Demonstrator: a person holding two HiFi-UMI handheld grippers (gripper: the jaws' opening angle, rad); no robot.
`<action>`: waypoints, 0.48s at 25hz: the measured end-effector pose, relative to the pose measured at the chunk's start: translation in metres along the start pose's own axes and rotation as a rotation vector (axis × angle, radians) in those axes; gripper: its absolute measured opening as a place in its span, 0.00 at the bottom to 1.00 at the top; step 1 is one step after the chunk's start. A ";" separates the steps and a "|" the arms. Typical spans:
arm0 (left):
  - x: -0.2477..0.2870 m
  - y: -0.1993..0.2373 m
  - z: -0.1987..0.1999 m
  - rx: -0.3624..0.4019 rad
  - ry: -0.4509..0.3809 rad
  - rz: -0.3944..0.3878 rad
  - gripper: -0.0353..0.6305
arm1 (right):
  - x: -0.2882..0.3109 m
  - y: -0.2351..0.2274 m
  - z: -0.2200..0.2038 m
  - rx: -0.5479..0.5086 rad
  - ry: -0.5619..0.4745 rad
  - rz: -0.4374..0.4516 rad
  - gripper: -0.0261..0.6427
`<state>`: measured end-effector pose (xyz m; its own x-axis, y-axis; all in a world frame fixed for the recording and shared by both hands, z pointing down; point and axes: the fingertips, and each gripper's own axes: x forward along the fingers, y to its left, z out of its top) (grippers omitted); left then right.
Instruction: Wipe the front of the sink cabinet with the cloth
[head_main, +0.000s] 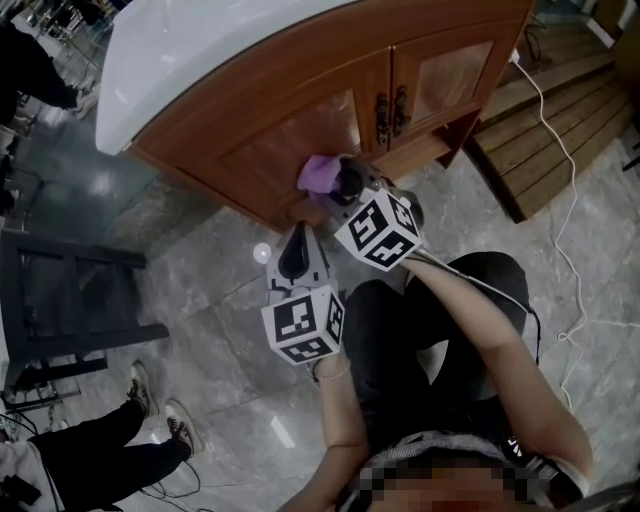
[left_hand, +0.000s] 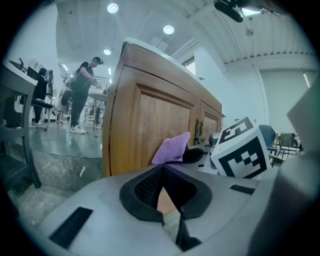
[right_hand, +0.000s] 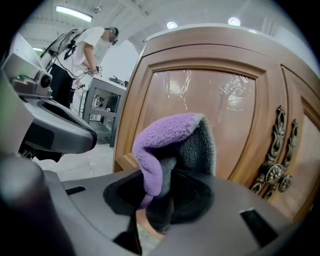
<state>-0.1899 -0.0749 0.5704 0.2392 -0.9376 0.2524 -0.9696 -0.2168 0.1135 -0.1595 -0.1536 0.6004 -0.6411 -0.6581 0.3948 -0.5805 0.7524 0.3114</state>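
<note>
The sink cabinet (head_main: 300, 120) is brown wood with a white top and two panelled doors. A purple and grey cloth (head_main: 322, 173) is pressed against the lower part of the left door (right_hand: 200, 110). My right gripper (head_main: 345, 188) is shut on the cloth (right_hand: 172, 140), which sticks up from between the jaws (right_hand: 165, 200). My left gripper (head_main: 297, 250) hangs just below and left of it, a little off the cabinet's bottom edge, jaws shut with nothing in them (left_hand: 162, 172). In the left gripper view the cloth (left_hand: 172, 149) shows ahead against the door.
Ornate metal handles (head_main: 388, 112) sit where the two doors meet. A wooden platform (head_main: 560, 110) and a white cable (head_main: 562, 200) lie to the right. A black frame (head_main: 70, 300) stands at the left, a bystander's legs (head_main: 140, 440) below it.
</note>
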 end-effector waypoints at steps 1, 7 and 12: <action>0.002 -0.002 0.000 0.000 0.001 -0.007 0.05 | -0.001 -0.003 -0.002 0.003 0.004 -0.007 0.29; 0.010 -0.014 -0.003 -0.003 0.006 -0.038 0.05 | -0.007 -0.014 -0.013 0.009 0.022 -0.030 0.29; 0.016 -0.019 -0.006 -0.003 0.013 -0.057 0.05 | -0.011 -0.022 -0.019 0.015 0.031 -0.050 0.29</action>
<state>-0.1676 -0.0837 0.5783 0.2943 -0.9201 0.2583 -0.9543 -0.2684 0.1312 -0.1301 -0.1629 0.6058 -0.5952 -0.6937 0.4056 -0.6191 0.7177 0.3188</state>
